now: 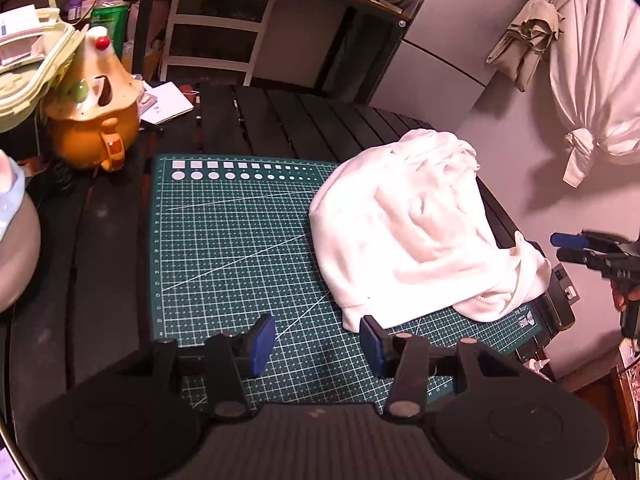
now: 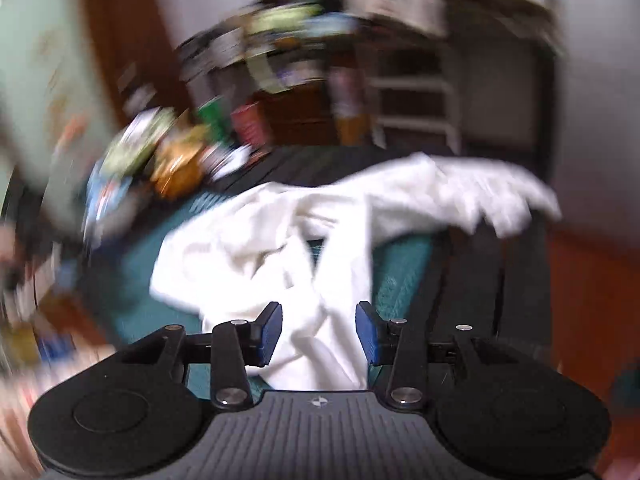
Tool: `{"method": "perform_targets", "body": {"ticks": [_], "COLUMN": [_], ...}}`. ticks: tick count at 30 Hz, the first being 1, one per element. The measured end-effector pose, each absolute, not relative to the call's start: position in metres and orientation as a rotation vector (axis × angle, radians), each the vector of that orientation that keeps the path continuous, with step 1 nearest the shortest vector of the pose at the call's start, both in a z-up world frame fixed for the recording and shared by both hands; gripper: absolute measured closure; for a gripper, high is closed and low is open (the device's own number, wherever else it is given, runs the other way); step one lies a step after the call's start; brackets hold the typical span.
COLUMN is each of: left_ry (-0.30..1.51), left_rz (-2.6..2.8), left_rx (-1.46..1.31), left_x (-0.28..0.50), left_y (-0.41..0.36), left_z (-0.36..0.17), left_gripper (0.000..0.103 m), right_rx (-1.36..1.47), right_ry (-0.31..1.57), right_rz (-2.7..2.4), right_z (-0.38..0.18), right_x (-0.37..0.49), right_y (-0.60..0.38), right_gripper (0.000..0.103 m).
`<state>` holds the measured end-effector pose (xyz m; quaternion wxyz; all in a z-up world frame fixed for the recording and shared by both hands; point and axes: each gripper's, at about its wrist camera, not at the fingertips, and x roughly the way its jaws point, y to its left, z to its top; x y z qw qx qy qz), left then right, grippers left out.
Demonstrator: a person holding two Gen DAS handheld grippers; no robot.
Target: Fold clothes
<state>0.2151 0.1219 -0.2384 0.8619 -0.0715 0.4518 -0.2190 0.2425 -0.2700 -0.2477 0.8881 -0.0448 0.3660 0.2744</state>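
Observation:
A crumpled white garment [image 1: 416,232] lies on the right half of a green cutting mat [image 1: 232,248] and hangs over the table's right edge. My left gripper [image 1: 318,344] hovers open over the mat's near edge, its right blue pad close to the garment's near corner. Off the table's right edge, my right gripper [image 1: 576,246] shows in the left wrist view. The right wrist view is motion-blurred. There the right gripper [image 2: 318,334] is open, and a fold of the white garment [image 2: 320,248] lies between and beneath its blue pads [image 2: 268,332] without being pinched.
An orange teapot with a cream lid [image 1: 94,120] stands on the dark slatted table [image 1: 288,120] at the back left, beside papers [image 1: 168,102] and a pale plastic container [image 1: 28,76]. A dark device [image 1: 558,300] sits at the table's right edge. White cloth [image 1: 592,80] hangs on the wall.

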Motion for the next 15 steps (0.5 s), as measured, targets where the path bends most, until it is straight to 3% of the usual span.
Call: {"method": "perform_targets", "body": {"ticks": [7,9,15], "left_ry": [0.88,0.843,0.681], "left_rz": [-0.497,-0.495,-0.505], "left_rx": [-0.025,0.046,0.373], "left_x": [0.207,0.201,0.179], "left_y": [0.102,0.098,0.077], "left_z": [-0.233,-0.23,-0.225], "left_gripper": [0.056,0.055,0.052], "right_rx": [-0.057,-0.047,-0.016], "right_ry": [0.638,0.603,0.497], "right_rz": [0.442,0.406,0.297], "right_z": [-0.226,-0.22,-0.201], "right_x": [0.226,0.222,0.208], "right_y": [-0.291,-0.297,-0.315], "right_gripper": [0.064,0.095,0.098]}}
